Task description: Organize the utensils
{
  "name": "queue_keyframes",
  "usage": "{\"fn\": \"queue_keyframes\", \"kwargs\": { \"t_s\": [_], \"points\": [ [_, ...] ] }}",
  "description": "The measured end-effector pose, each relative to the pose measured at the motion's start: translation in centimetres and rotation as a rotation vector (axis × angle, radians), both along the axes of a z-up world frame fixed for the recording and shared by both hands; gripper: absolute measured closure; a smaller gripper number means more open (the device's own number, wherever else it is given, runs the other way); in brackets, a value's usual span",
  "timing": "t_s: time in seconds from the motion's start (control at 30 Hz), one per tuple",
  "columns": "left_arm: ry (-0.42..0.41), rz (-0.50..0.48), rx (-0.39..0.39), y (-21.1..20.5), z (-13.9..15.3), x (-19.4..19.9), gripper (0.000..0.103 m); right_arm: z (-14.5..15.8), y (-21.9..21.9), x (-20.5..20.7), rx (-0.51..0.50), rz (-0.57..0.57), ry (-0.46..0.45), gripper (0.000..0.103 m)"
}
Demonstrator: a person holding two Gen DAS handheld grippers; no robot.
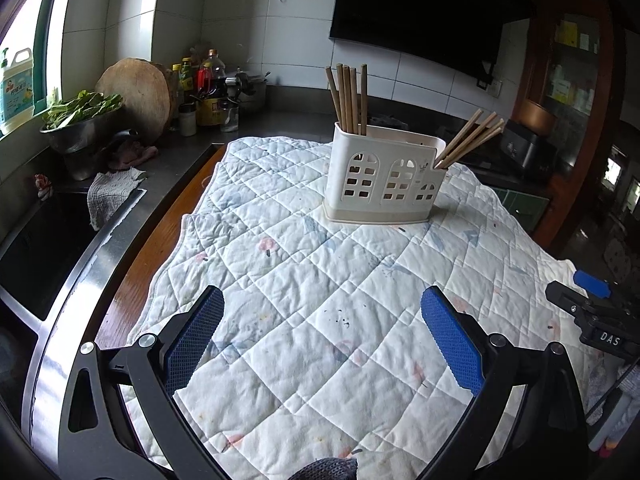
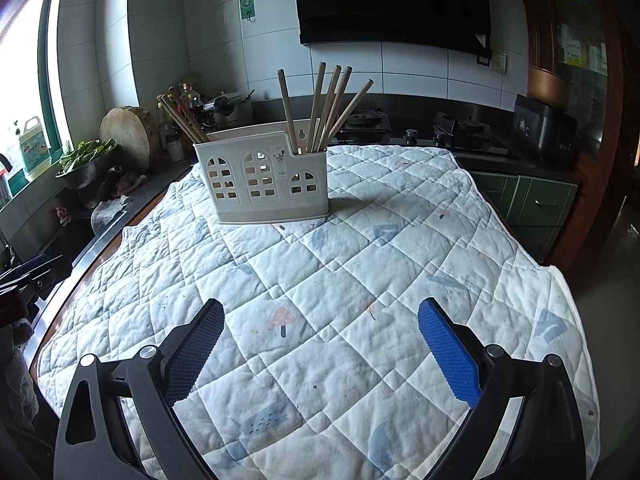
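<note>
A white plastic utensil holder (image 1: 384, 178) with window cut-outs stands on a quilted cloth (image 1: 320, 280). Several wooden chopsticks (image 1: 349, 98) stand upright in its left compartment and several more (image 1: 470, 140) lean out of its right end. In the right wrist view the holder (image 2: 264, 178) shows chopsticks in its right compartment (image 2: 326, 106) and at its left end (image 2: 182, 118). My left gripper (image 1: 322, 300) is open and empty above the cloth, short of the holder. My right gripper (image 2: 320, 314) is open and empty too; its body shows at the right edge of the left wrist view (image 1: 592, 312).
A dark sink (image 1: 44, 240) and a metal rim lie left of the table. A bowl of greens (image 1: 80, 120), a round wooden board (image 1: 134, 98) and bottles (image 1: 204, 80) stand on the back counter. A gas stove (image 2: 460, 130) is behind the table on the right.
</note>
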State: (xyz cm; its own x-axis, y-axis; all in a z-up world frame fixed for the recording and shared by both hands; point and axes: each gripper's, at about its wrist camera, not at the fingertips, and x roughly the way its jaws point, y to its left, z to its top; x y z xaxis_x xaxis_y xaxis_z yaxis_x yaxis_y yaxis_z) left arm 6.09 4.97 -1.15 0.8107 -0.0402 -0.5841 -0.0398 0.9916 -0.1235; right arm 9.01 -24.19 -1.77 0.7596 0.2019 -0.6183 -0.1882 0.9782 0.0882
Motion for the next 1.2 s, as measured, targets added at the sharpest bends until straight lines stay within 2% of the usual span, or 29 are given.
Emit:
{"fn": "queue_keyframes", "kwargs": {
  "t_s": [0.37,1.2],
  "points": [
    [0.004,0.003,0.027,-0.08,-0.38,-0.66,0.005,0.12,-0.32,-0.49,0.001,-0.002,-0.002,0.008],
    [0.030,-0.018,0.030,-0.64,-1.02,-0.63,0.005,0.24,-0.15,-0.76,-0.001,0.003,0.001,0.008]
  ]
}}
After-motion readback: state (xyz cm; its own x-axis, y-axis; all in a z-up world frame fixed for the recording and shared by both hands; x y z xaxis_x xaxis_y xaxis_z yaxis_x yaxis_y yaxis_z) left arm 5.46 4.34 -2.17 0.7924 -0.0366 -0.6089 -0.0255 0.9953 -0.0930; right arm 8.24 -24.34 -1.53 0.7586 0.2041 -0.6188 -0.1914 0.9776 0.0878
